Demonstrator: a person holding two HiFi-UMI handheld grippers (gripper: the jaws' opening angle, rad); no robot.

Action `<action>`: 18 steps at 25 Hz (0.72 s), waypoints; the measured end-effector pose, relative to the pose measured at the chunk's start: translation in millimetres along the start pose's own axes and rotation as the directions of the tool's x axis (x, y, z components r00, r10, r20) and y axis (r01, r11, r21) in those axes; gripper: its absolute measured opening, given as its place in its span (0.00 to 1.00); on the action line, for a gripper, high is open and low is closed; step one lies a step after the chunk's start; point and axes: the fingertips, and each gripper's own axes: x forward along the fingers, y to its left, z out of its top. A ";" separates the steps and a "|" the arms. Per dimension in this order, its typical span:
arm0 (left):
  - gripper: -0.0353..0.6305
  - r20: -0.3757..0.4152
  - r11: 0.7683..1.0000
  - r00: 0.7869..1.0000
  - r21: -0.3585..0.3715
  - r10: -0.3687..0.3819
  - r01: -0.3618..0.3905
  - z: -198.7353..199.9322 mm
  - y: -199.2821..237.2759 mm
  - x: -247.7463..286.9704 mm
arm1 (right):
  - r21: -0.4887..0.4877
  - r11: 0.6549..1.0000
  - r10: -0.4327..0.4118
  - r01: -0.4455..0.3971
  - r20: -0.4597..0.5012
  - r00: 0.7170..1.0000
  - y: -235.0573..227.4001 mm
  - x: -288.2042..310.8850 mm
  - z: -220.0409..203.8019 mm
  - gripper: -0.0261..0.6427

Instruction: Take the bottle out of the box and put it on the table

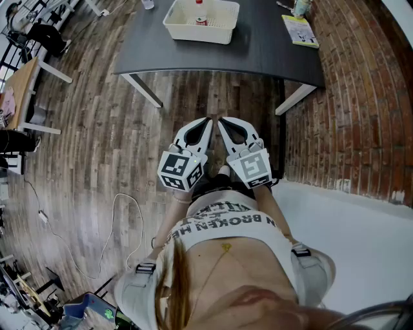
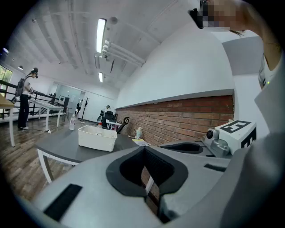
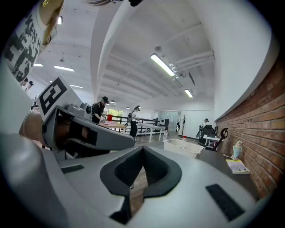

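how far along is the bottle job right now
Nothing is done yet: the bottle sits in the box on the table. Nothing is in hand: the left gripper and right gripper are shut and empty, short of the table. Left: approach, grasp, lift out, set down.

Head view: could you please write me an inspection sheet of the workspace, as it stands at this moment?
Surface: dark table, mostly bare, well ahead of the person.
Job's things: white box on the table; bottle with red on it inside the box, not yet taken out.
Clutter: yellow-green booklet and a pale container at the table's right end.
Grippers: left hand-held gripper and right hand-held gripper side by side near the body, jaws shut, both empty.
Cables: white cable loose on the wooden floor, left of the person.
Surroundings: brick wall at right; another desk at left.
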 end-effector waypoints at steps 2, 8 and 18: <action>0.06 0.002 1.000 1.000 0.001 0.002 -0.002 -0.2 -0.5 -0.3 | -0.002 1.000 -0.001 0.001 0.014 1.000 0.1 -1.9 1.1 0.05; 0.06 0.005 1.000 1.000 -0.003 0.004 -0.004 -0.1 -1.0 2.2 | 0.021 1.000 -0.009 0.008 0.043 0.999 -5.6 -3.5 3.0 0.05; 0.06 0.001 1.000 1.000 -0.015 0.018 -0.018 1.3 12.1 13.5 | 0.065 0.997 0.029 -0.033 0.052 0.998 -18.5 16.5 -0.4 0.05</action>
